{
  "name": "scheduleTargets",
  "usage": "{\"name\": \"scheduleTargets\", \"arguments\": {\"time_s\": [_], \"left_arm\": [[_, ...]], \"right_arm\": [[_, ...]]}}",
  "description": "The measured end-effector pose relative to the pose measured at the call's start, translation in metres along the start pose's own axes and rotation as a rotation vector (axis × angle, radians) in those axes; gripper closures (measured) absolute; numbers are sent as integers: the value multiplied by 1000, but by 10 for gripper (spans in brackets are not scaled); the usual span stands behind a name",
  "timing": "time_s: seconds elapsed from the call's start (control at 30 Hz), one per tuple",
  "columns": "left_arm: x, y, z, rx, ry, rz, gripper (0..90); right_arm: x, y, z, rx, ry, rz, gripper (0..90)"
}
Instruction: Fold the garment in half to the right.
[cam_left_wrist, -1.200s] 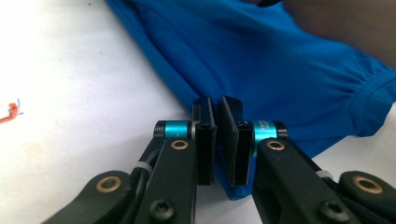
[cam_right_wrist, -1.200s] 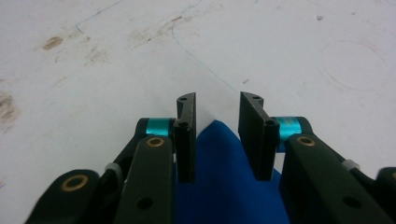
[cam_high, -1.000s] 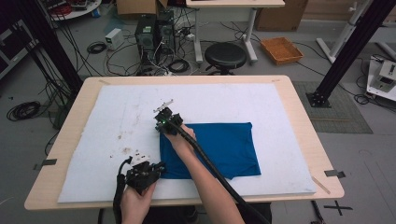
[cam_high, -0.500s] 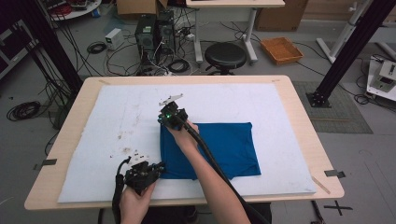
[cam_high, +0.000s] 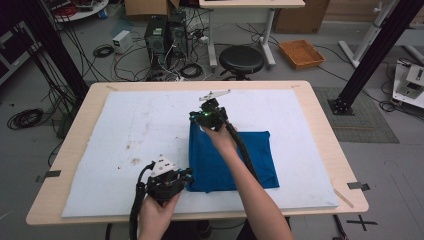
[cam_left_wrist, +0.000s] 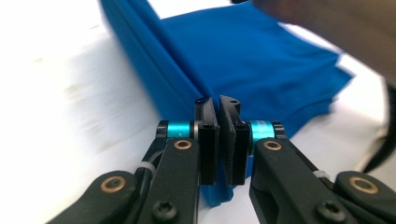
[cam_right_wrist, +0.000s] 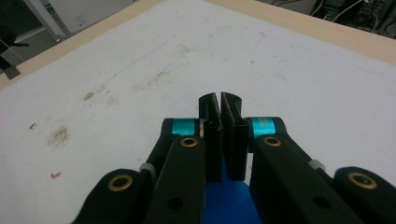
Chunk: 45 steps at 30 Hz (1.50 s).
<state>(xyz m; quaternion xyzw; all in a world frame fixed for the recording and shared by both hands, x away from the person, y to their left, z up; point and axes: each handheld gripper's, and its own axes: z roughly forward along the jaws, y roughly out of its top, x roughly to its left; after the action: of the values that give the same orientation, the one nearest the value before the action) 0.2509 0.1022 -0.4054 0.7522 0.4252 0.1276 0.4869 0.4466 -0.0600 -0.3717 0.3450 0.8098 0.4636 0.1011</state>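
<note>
A folded blue cloth (cam_high: 222, 162) lies on the white mat, right of centre. My left gripper (cam_high: 188, 176) is at the cloth's near left corner. In the left gripper view this gripper (cam_left_wrist: 215, 100) is shut, with the blue cloth (cam_left_wrist: 261, 60) pinched at its folded edge. My right gripper (cam_high: 195, 120) is at the cloth's far left corner, with its jaws pointing left. Seen in the right gripper view, that gripper (cam_right_wrist: 219, 98) is shut, and a strip of blue cloth (cam_right_wrist: 229, 205) shows between and under its jaws. The right forearm crosses over the cloth.
A white mat (cam_high: 125, 130) with a few brown stains covers most of the wooden table (cam_high: 320, 130). Its left half is bare. On the floor beyond the table's far edge are a black stool (cam_high: 241, 59), computers and cables.
My right gripper has moved right and slightly farther away with the cloth's far corner. The cloth's left edge has shifted right, and my left gripper has shifted right a little.
</note>
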Motion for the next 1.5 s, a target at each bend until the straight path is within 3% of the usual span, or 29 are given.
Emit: {"name": "scheduleTargets", "arguments": {"time_s": [0.2, 0.4, 0.8, 1.2, 1.27, 1.37, 1.5], "left_arm": [[-31, 16, 37, 14, -86, 23, 858], [-55, 24, 76, 43, -152, 27, 858], [-96, 35, 137, 100, -232, 36, 858], [-111, 38, 166, 119, -273, 27, 844], [-111, 38, 169, 116, -298, 22, 752], [-113, 37, 169, 69, -331, 28, 617], [-109, 41, 157, 26, -326, 63, 552]], "right_arm": [[-25, -6, -36, 10, -34, -9, 878], [-57, -22, -67, 27, -79, 16, 877], [-112, -59, -112, 55, -158, 93, 878], [-132, -80, -122, 92, -229, 109, 875], [-134, -83, -122, 95, -248, 113, 842], [-138, -86, -125, 91, -280, 119, 769], [-140, -90, -134, 65, -311, 142, 674]]}}
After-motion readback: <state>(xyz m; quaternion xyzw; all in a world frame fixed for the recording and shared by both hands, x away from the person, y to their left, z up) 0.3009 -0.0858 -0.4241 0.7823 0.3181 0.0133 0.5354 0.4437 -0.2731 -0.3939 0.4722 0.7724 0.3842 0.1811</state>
